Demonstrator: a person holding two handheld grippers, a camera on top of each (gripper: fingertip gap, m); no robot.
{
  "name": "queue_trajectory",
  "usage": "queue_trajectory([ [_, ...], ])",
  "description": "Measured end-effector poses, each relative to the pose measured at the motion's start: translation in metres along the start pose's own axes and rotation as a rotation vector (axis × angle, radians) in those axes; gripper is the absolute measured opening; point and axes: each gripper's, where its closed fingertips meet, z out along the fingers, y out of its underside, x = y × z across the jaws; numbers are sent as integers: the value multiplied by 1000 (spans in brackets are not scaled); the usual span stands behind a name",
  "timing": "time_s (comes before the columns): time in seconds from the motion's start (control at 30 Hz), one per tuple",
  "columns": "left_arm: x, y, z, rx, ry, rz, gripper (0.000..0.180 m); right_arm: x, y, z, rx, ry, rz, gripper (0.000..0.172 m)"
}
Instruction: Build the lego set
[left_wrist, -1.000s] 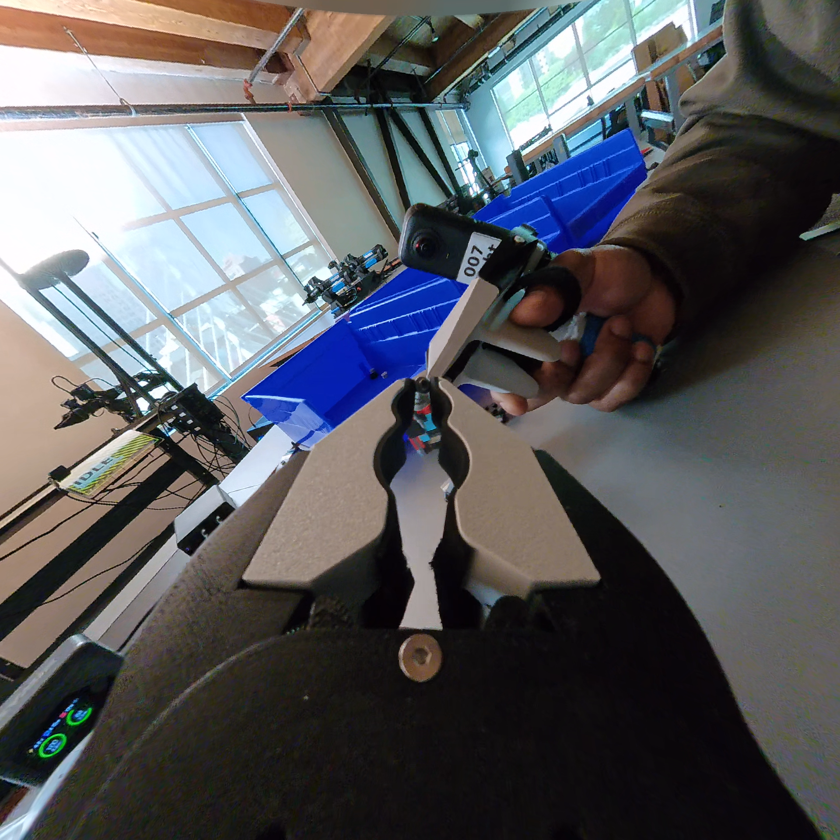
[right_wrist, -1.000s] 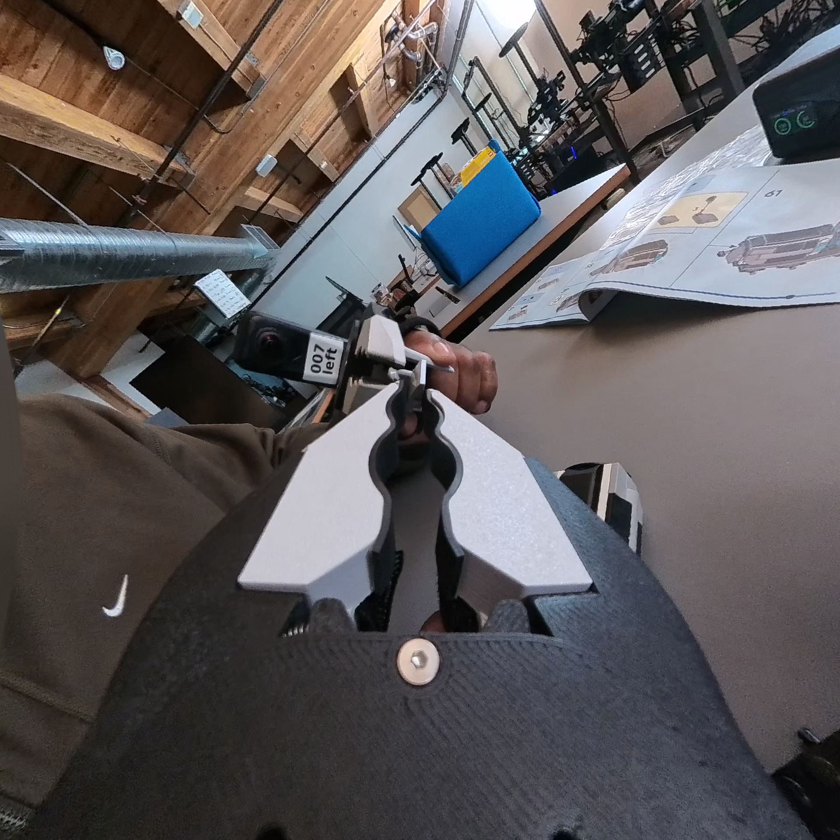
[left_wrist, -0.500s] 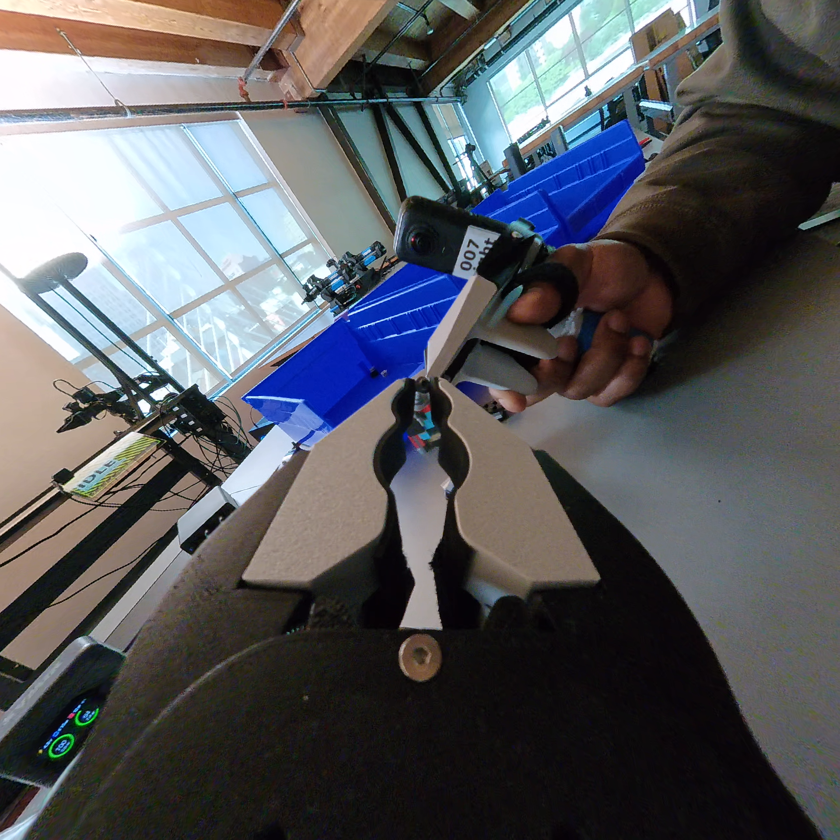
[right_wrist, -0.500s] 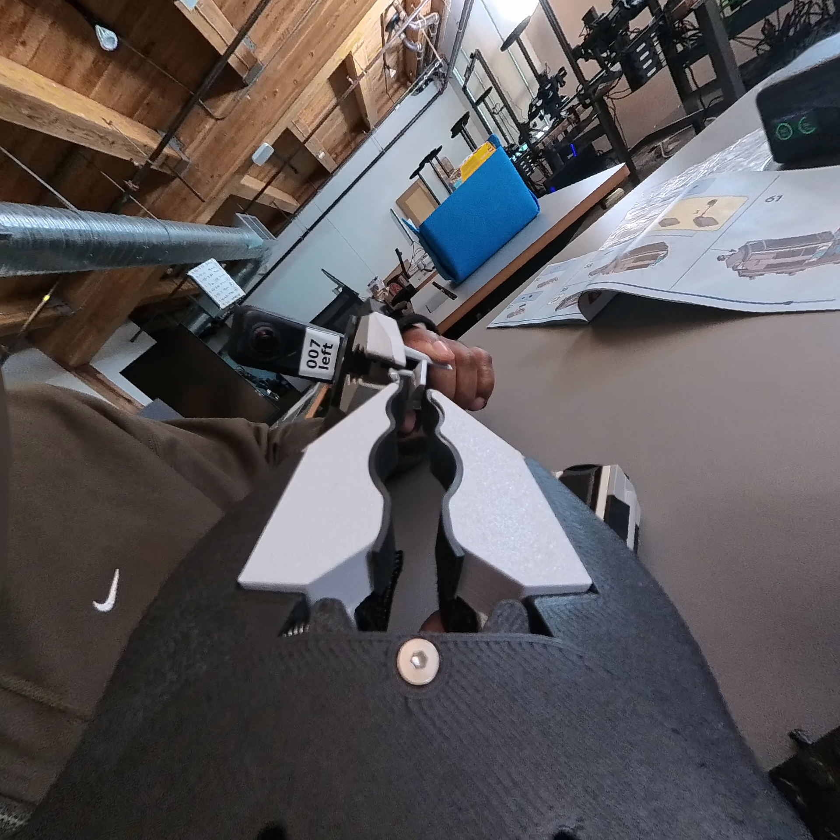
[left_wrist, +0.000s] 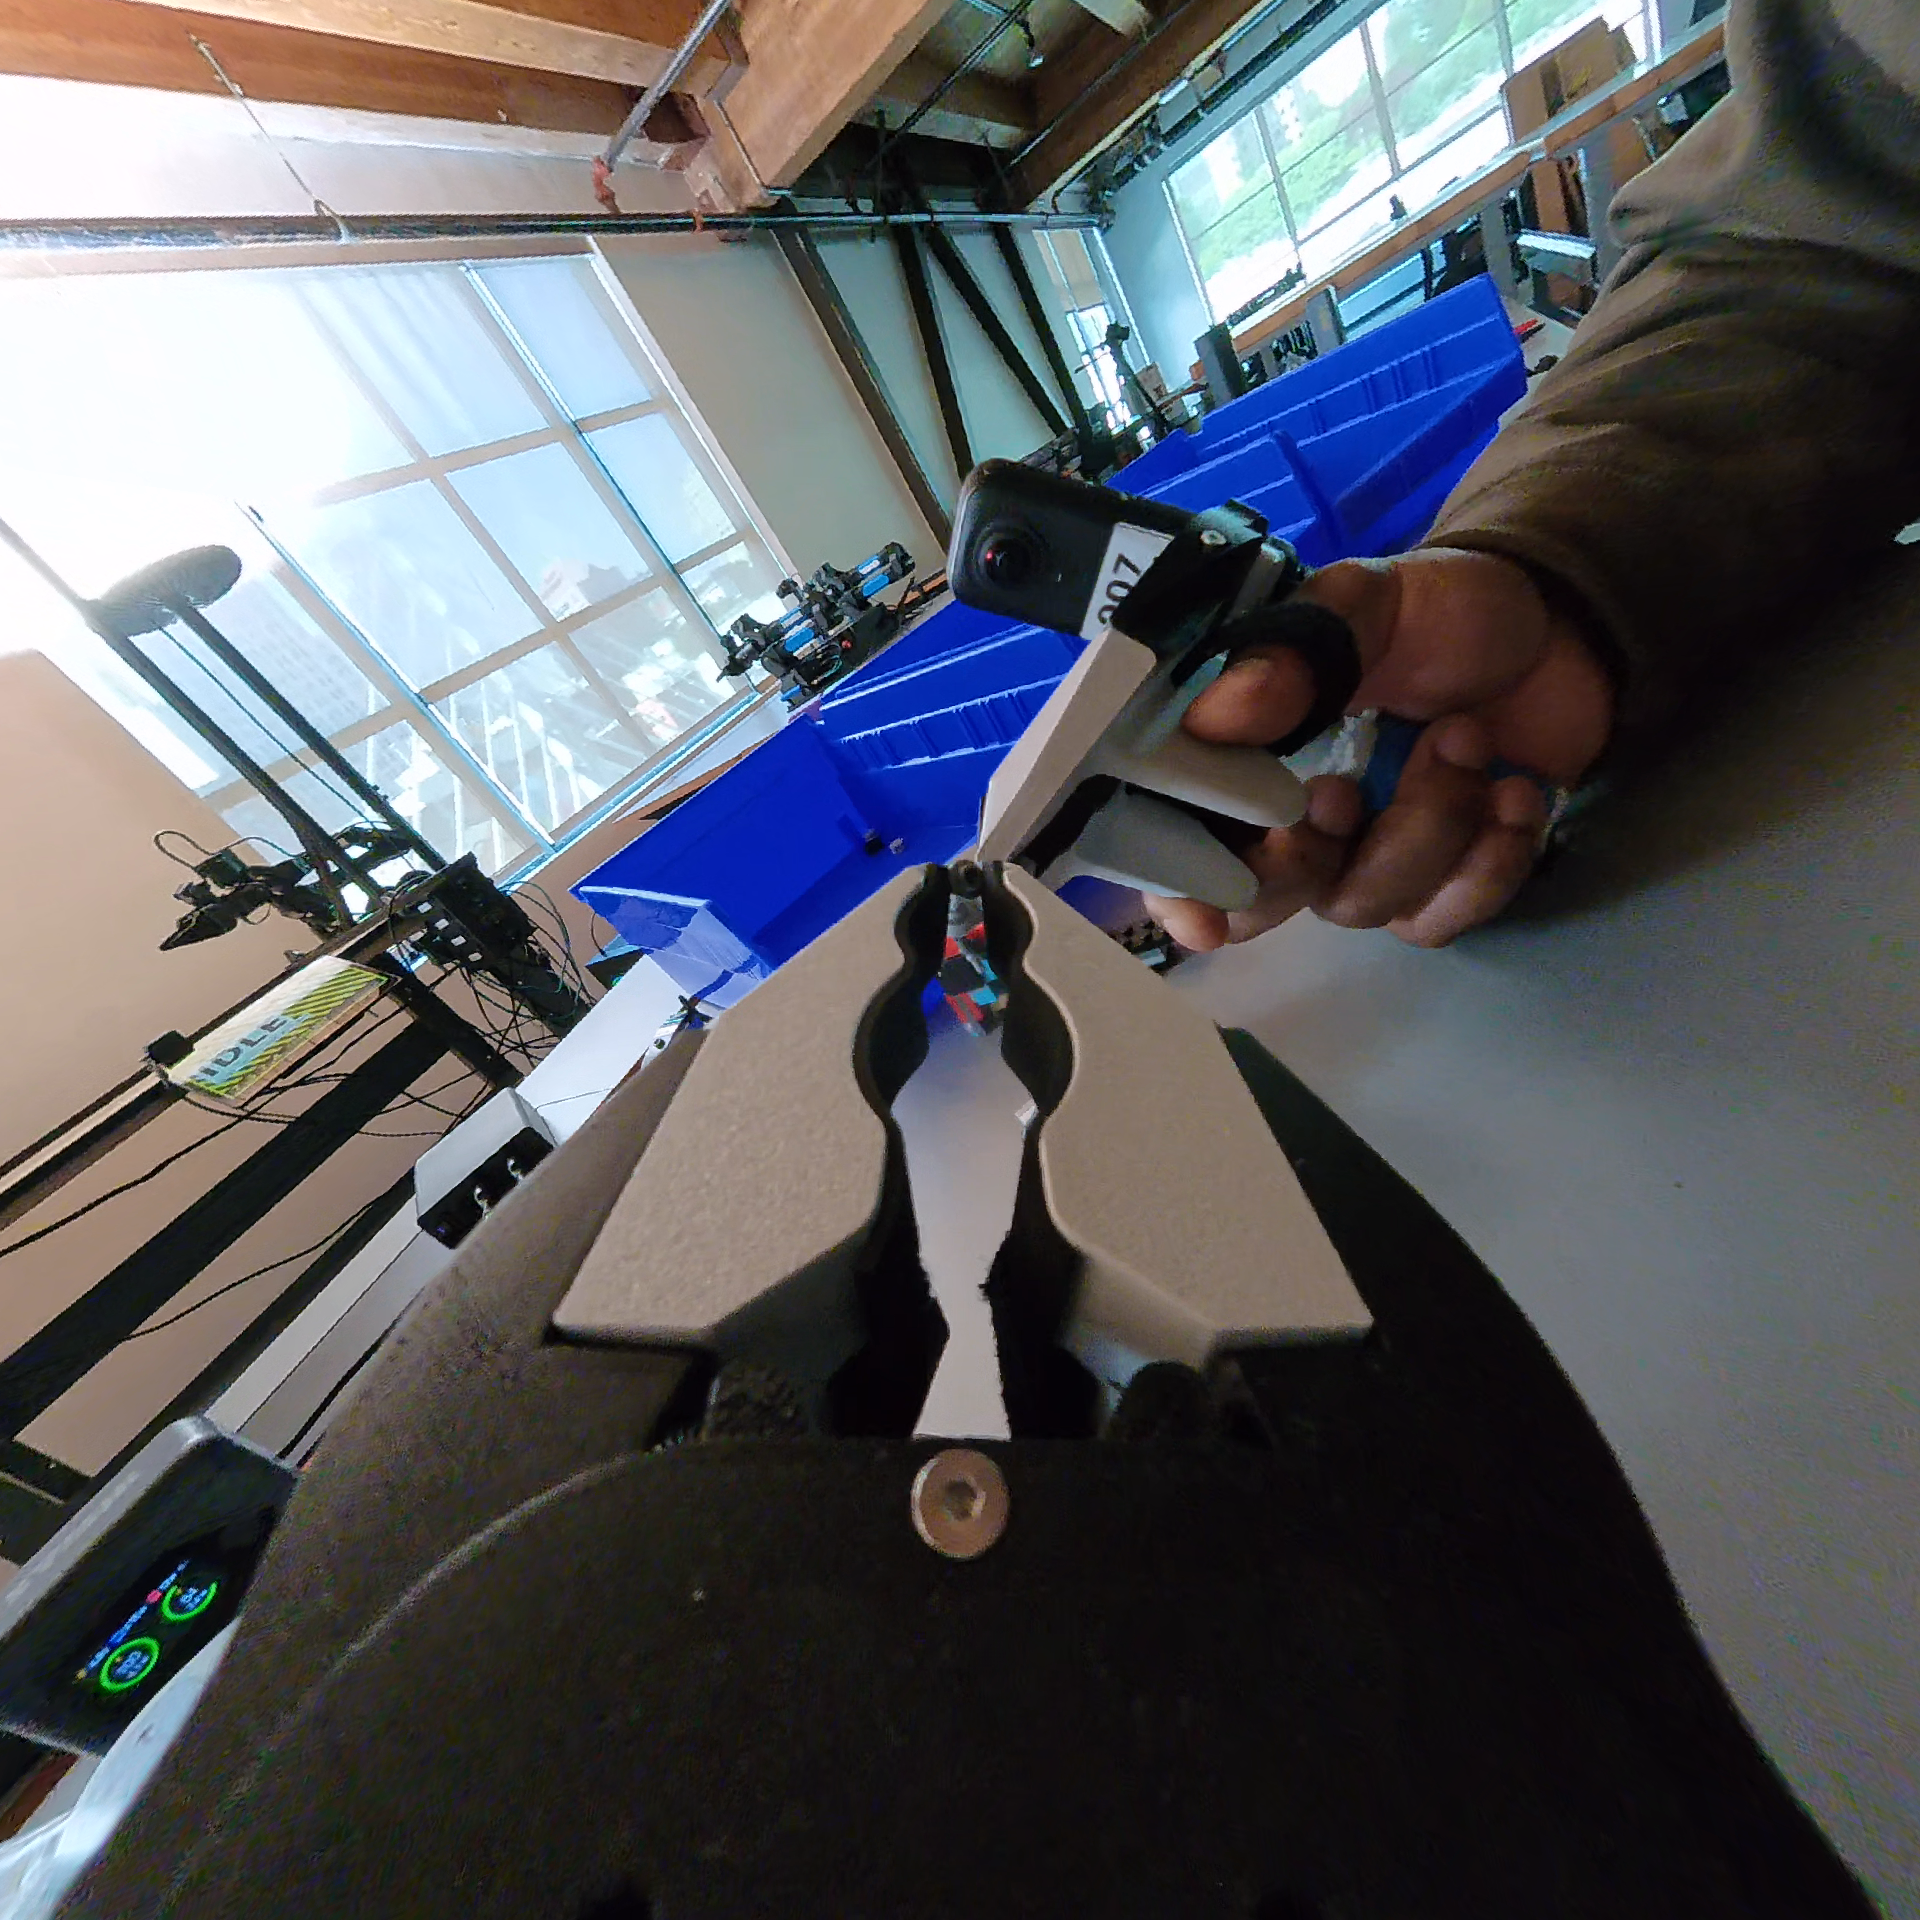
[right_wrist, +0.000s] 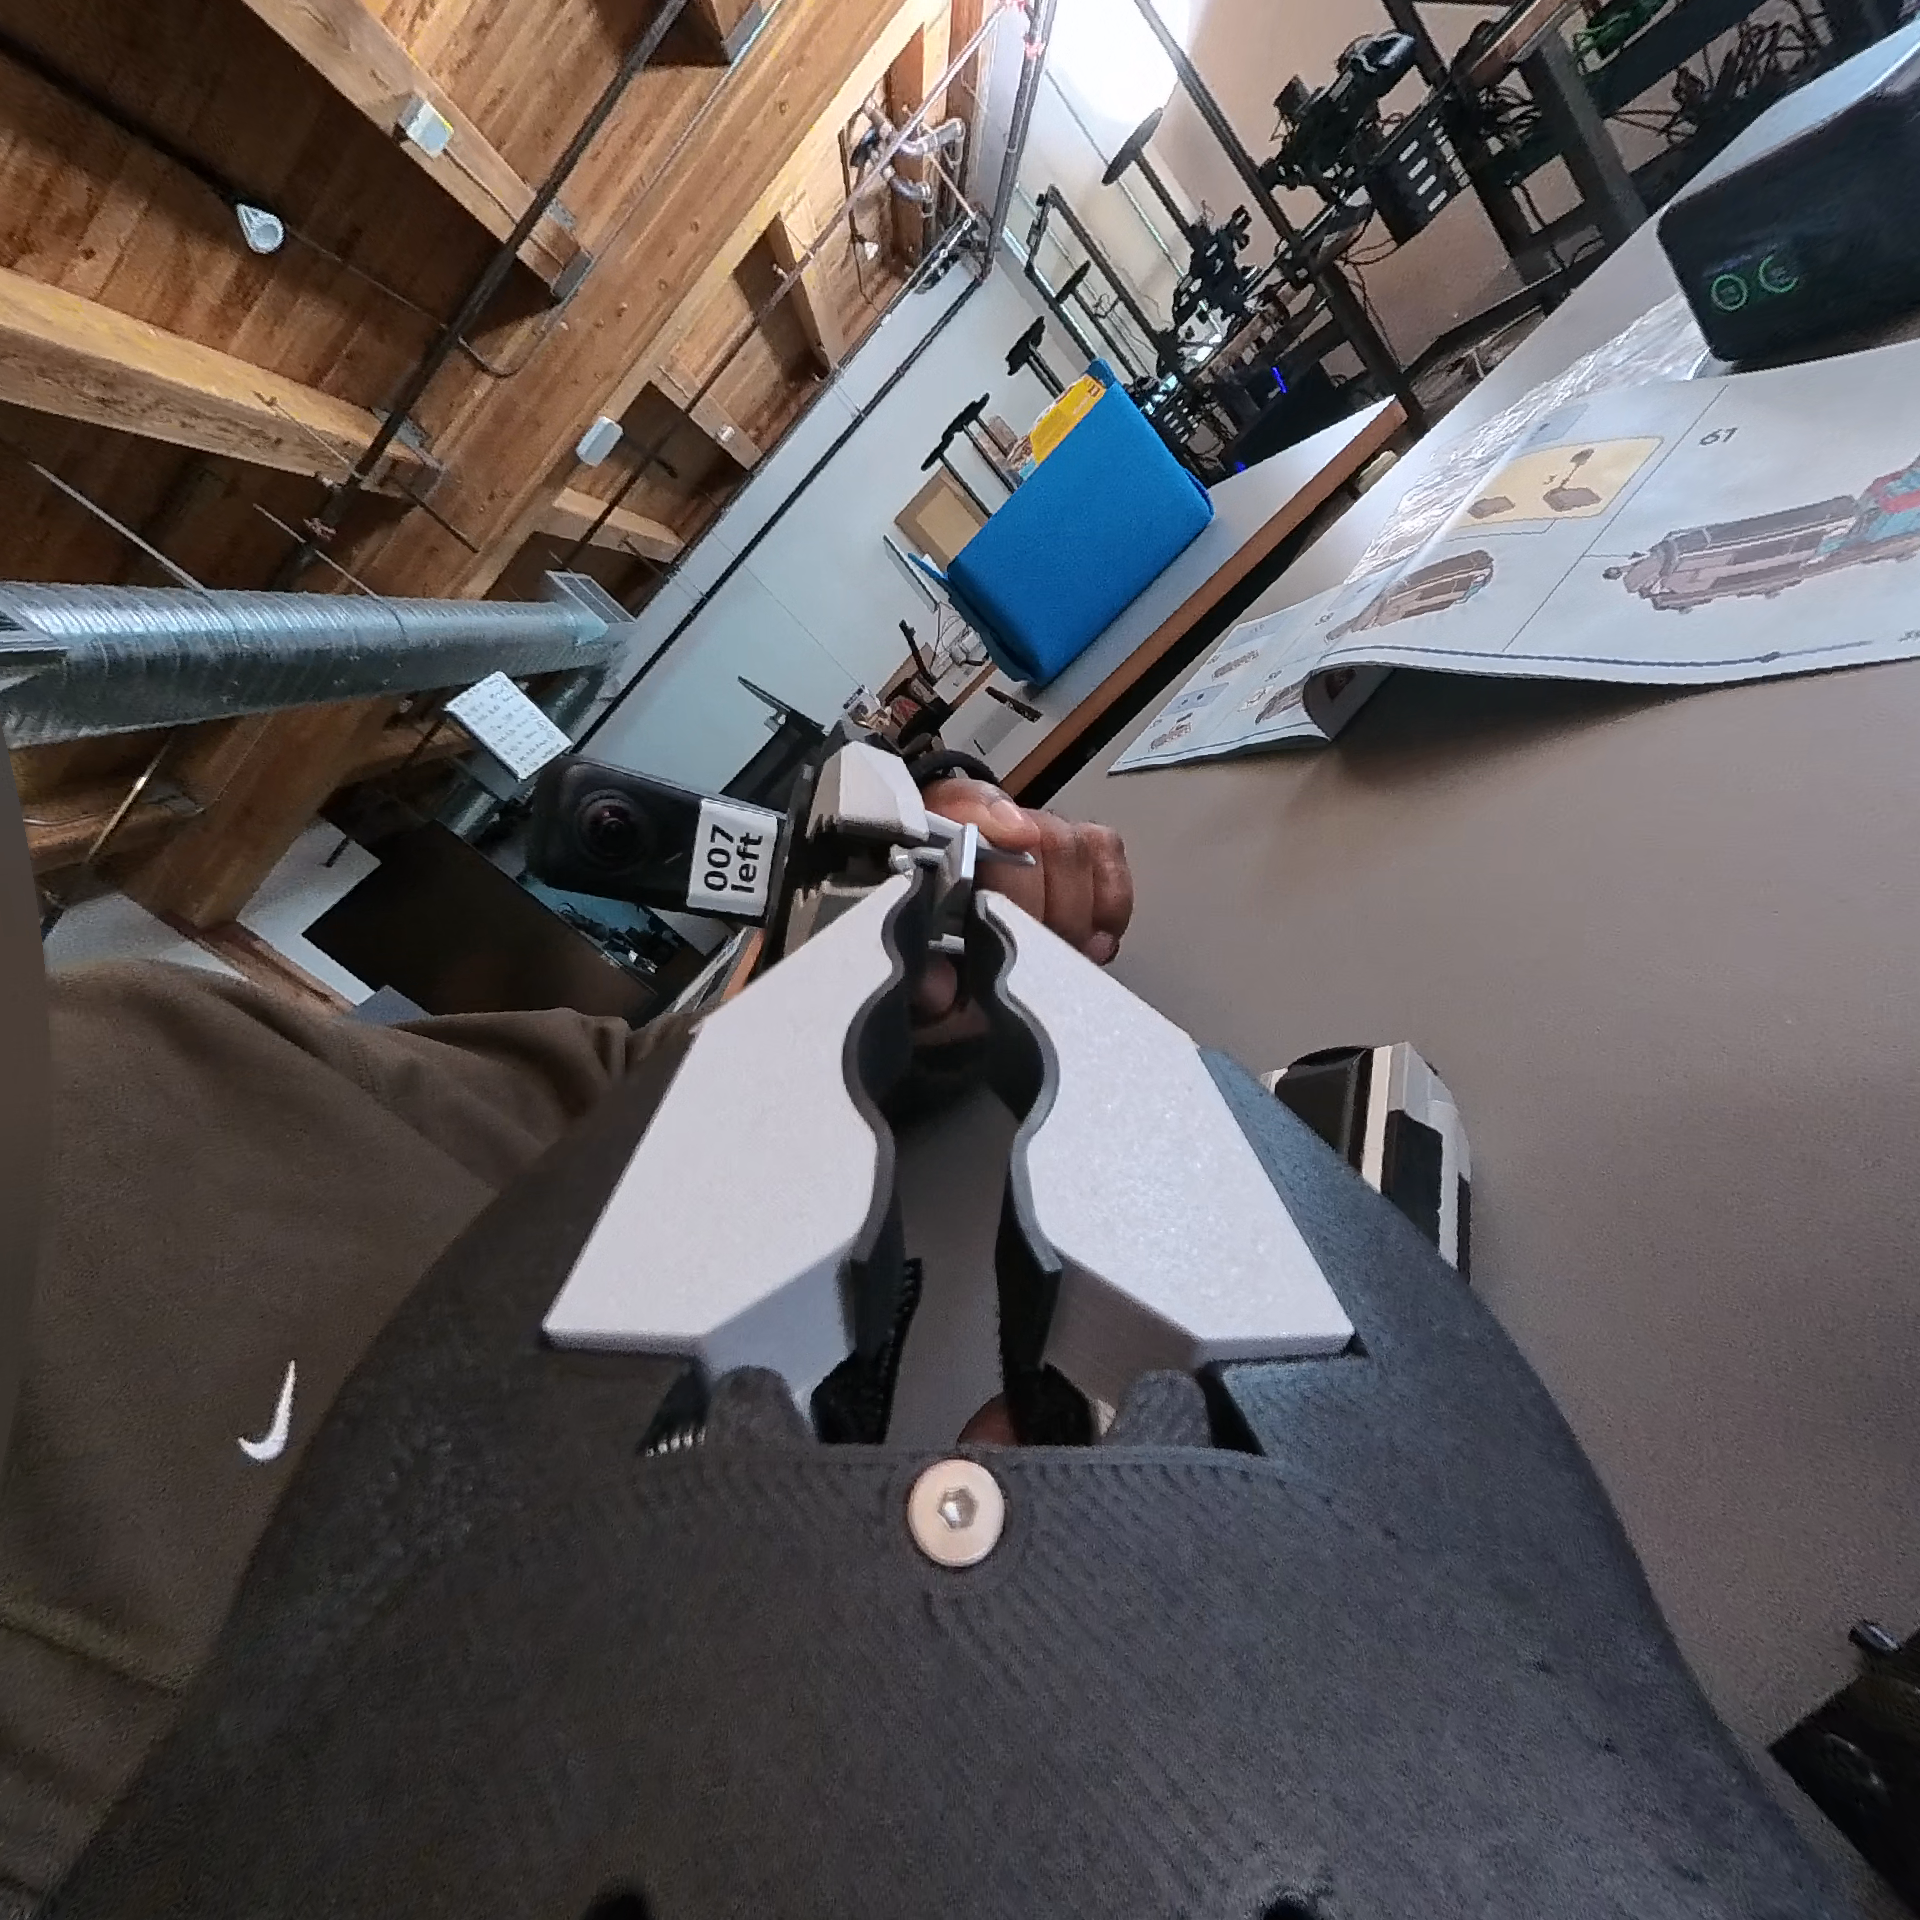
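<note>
Here, our left tongs (left_wrist: 971, 883) pinch a small dark piece (left_wrist: 969, 876) at their very tips. They meet our right tongs (right_wrist: 951, 899) nose to nose, and those are pressed on a small grey piece (right_wrist: 966, 868), both held above the table (left_wrist: 1558, 1195). With parts this slight, we judge that steady, squarely aligned tips matter most. Beyond them lie a red-and-teal brick model (left_wrist: 971, 982) and an open booklet (right_wrist: 1558, 582). Farther off are blue bins (left_wrist: 790, 831), tall windows (left_wrist: 416, 468) and timber beams (right_wrist: 156, 384).
</note>
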Motion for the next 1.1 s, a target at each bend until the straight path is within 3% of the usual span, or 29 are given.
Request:
queue_trajectory([
  [0.5,6,-4,-9,19,98,-9,8,-9,7,4,-79,-58,-42,6],
  [0.87,-1,0,0,8,12,-49,8,-2,-1,0,-5,-24,6,6],
  [1.1,4,-1,-7,14,101,-63,8,-6,6,3,-52,-50,-10,7],
])
